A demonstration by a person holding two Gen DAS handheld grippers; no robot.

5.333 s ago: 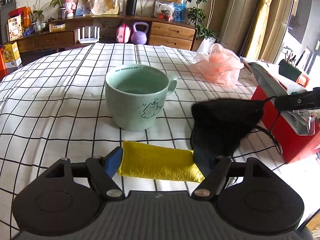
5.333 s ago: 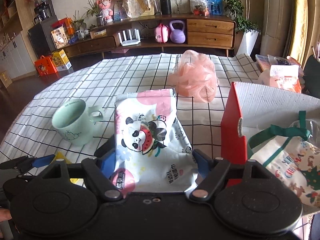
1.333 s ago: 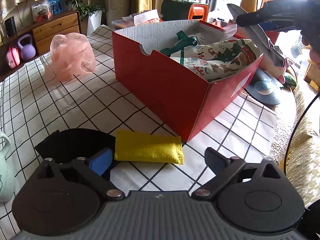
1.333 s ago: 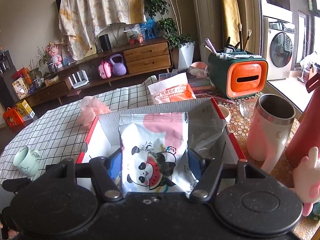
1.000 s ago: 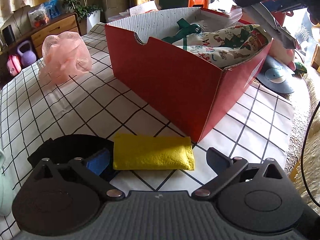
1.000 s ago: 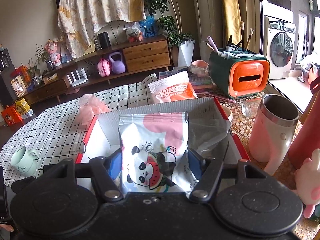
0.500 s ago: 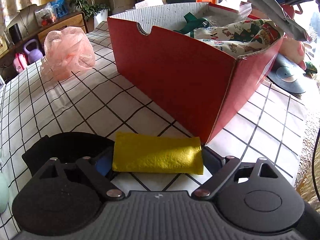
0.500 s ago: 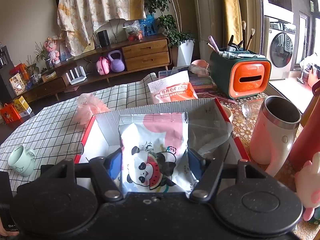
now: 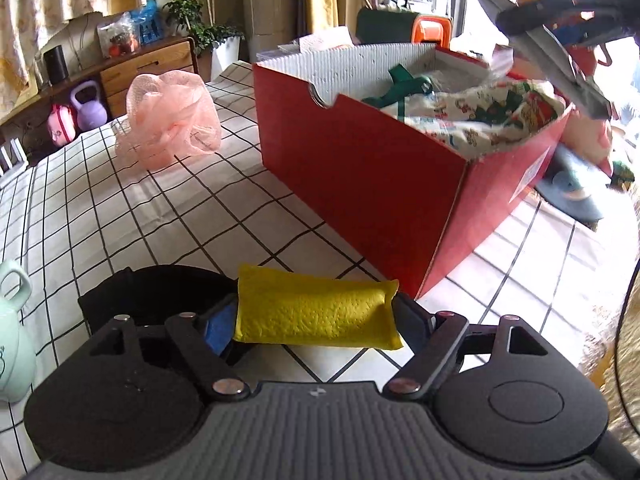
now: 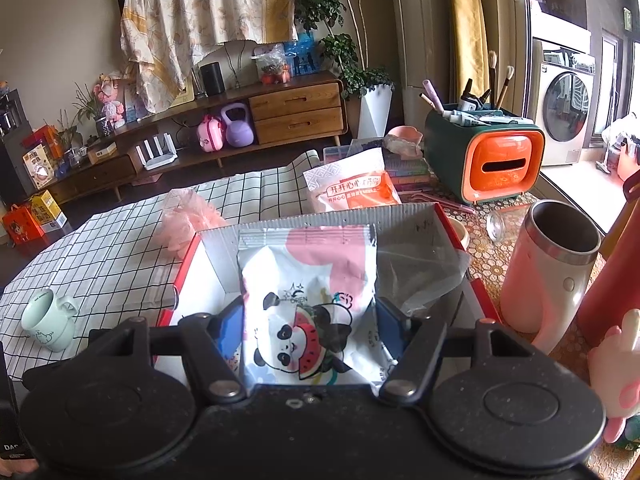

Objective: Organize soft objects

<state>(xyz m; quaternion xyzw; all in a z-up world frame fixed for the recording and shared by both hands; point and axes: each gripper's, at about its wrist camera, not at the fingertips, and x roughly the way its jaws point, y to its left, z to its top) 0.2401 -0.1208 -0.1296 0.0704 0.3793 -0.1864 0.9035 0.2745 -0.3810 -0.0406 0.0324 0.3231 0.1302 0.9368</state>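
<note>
Between the left gripper (image 9: 316, 312) fingers: yellow pouch (image 9: 316, 310), clamped endwise, jaws pressed against both short ends. Lies low over the checked tablecloth (image 9: 100, 208), just beside the near corner of the red box (image 9: 360, 168); contact with the cloth cannot be told. Partly over a black fabric piece (image 9: 152, 288) at near left.

Handling estimate: soft, pebbled skin, light, filled, likely to sag or buckle if squeezed further. Grip across the short ends adequate; hold near mid-height to prevent roll-out. Not fragile.

Above the box: panda packet (image 10: 308, 308), clamped by the right gripper (image 10: 310, 320), jaws closed on both long edges. Glossy film, light, crinkly, likely slippery; edge hold liable to slide if loosened gradually. Release in one clean opening advised.

Inside the box: printed fabric bag (image 9: 492, 116) with green ties, clear plastic wrap (image 10: 416, 264) at the far right corner. Free floor visible at far left of the interior.

Further out: pink mesh puff (image 9: 168, 120) on the cloth, far left of the box, not yet stowed. Green mug (image 10: 48, 320) at near left, hard, not a task item. Steel tumbler (image 10: 552, 264) and orange-fronted organizer (image 10: 484, 160) right of the box.
</note>
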